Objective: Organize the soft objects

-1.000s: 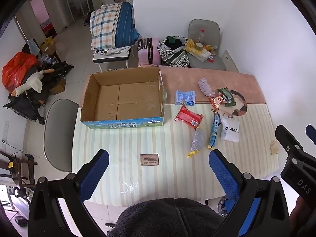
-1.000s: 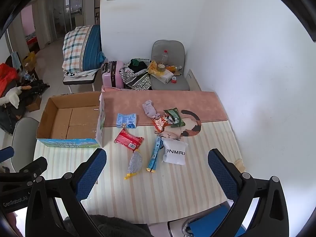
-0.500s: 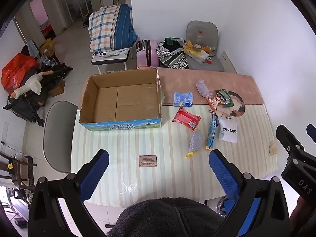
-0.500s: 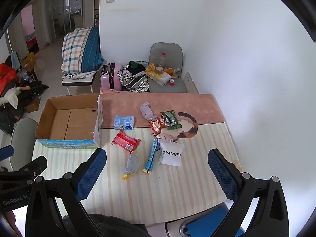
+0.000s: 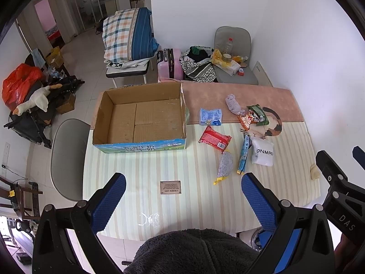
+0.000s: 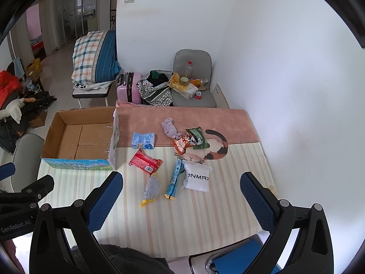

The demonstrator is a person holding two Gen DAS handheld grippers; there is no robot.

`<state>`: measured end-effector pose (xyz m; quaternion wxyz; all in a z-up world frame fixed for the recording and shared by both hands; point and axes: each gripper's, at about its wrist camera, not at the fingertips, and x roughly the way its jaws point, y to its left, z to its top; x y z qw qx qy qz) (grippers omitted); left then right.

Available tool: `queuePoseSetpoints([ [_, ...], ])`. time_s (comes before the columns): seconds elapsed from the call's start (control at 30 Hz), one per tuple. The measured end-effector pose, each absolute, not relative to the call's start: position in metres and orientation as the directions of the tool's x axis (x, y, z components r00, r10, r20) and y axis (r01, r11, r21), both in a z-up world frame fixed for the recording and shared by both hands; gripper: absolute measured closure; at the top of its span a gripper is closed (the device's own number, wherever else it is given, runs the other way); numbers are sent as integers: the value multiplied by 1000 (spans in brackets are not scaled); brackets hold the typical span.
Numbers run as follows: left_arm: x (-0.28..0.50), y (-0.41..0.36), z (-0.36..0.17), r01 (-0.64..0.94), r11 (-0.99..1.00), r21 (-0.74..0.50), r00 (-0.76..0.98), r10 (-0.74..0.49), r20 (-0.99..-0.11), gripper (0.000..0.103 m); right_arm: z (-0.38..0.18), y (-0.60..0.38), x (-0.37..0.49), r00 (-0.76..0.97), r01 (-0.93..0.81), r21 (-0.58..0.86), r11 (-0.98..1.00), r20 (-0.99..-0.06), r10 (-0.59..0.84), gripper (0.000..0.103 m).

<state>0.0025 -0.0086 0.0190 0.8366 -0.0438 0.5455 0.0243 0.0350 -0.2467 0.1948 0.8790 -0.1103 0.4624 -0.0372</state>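
Observation:
An empty cardboard box (image 5: 139,118) (image 6: 79,141) stands open on the left of the striped table (image 5: 136,175). To its right lie several soft packets: a light blue pack (image 5: 210,116) (image 6: 143,139), a red pack (image 5: 215,138) (image 6: 145,161), a lilac sock (image 5: 233,104) (image 6: 169,128), orange and green snack bags (image 5: 253,116) (image 6: 191,138), a blue stick pack (image 5: 244,154) (image 6: 174,180), a white pouch (image 5: 262,152) (image 6: 197,178) and a clear bubble bag (image 5: 224,165) (image 6: 151,187). My left gripper (image 5: 182,199) and right gripper (image 6: 181,196) are open, empty, high above the table's near edge.
A small brown label (image 5: 170,187) lies on the table near its front. A grey chair (image 5: 66,157) stands at the table's left. Behind the table are a pink suitcase (image 5: 171,65), bags and another grey chair (image 5: 235,57). A white wall runs along the right.
Both grippers have risen and drawn back a little, so the table and its objects look smaller and lower in view. Nothing on the table has moved.

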Motion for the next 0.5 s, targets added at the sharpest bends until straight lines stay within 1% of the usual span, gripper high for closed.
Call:
queuePoseSetpoints([
  [0.5, -3, -10, 20, -91, 995, -41, 427, 2, -904, 0, 204, -253, 26, 606, -32, -232, 972, -778, -165, 0],
])
